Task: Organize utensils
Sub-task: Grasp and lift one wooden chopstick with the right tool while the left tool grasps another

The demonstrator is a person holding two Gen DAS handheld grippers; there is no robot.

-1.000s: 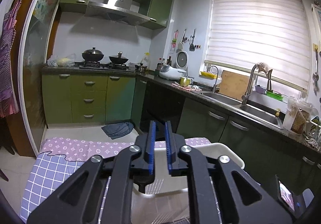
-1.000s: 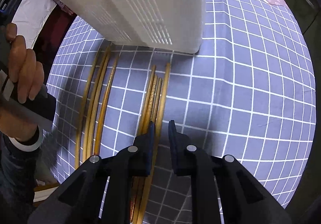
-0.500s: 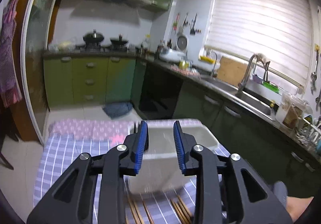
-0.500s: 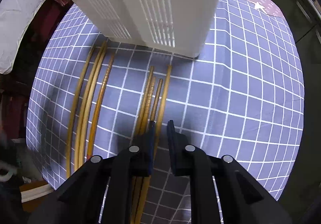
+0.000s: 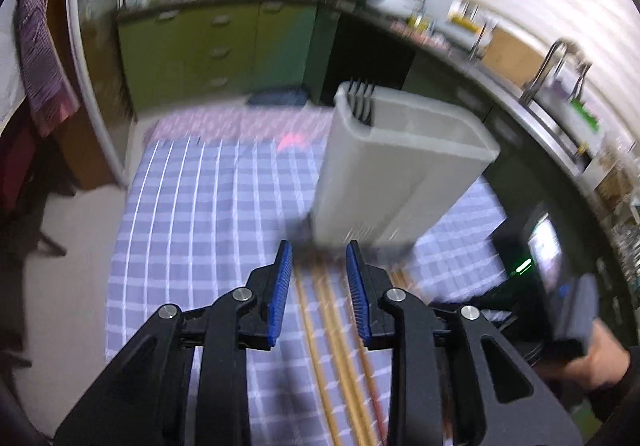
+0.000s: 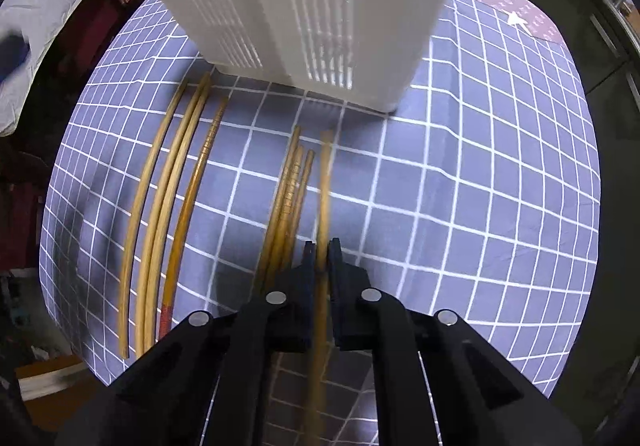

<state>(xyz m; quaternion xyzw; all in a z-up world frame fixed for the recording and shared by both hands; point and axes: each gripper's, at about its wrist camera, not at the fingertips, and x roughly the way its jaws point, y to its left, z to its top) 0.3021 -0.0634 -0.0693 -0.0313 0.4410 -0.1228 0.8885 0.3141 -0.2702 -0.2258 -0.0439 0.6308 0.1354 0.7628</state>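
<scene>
Right gripper (image 6: 319, 248) is basically clamped down to nothing, jaws pinched on a single wooden chopstick (image 6: 323, 182), the rightmost one of the middle bunch. That stick runs straight up between the pads and its far end looks a bit smeared, so I can't tell if it's off the cloth or flat on it. The other three chopsticks (image 6: 290, 190) of that bunch lie just left of the pinched one, and a second set of four (image 6: 172, 190) lies further left, well apart, all on the purple checked tablecloth (image 6: 460, 186).

Left gripper (image 5: 319, 266) is partly open, blue pads apart with nothing pressed between them. It's pointing down over chopsticks (image 5: 332, 310) on the cloth, which you can see through the gap.

The white utensil holder (image 5: 400, 170) stands upright on the cloth just past the chopstick tips, with dark fork tines (image 5: 362, 98) poking up at its far left corner.

Hard-to-see stuff: the left view is really motion-blurred, so the kitchen counter (image 5: 440, 42) behind is mush. The holder's top is cut off in the right view. A hand (image 5: 596, 362) holding the other device shows at the lower right edge of the left view, mostly cropped.
</scene>
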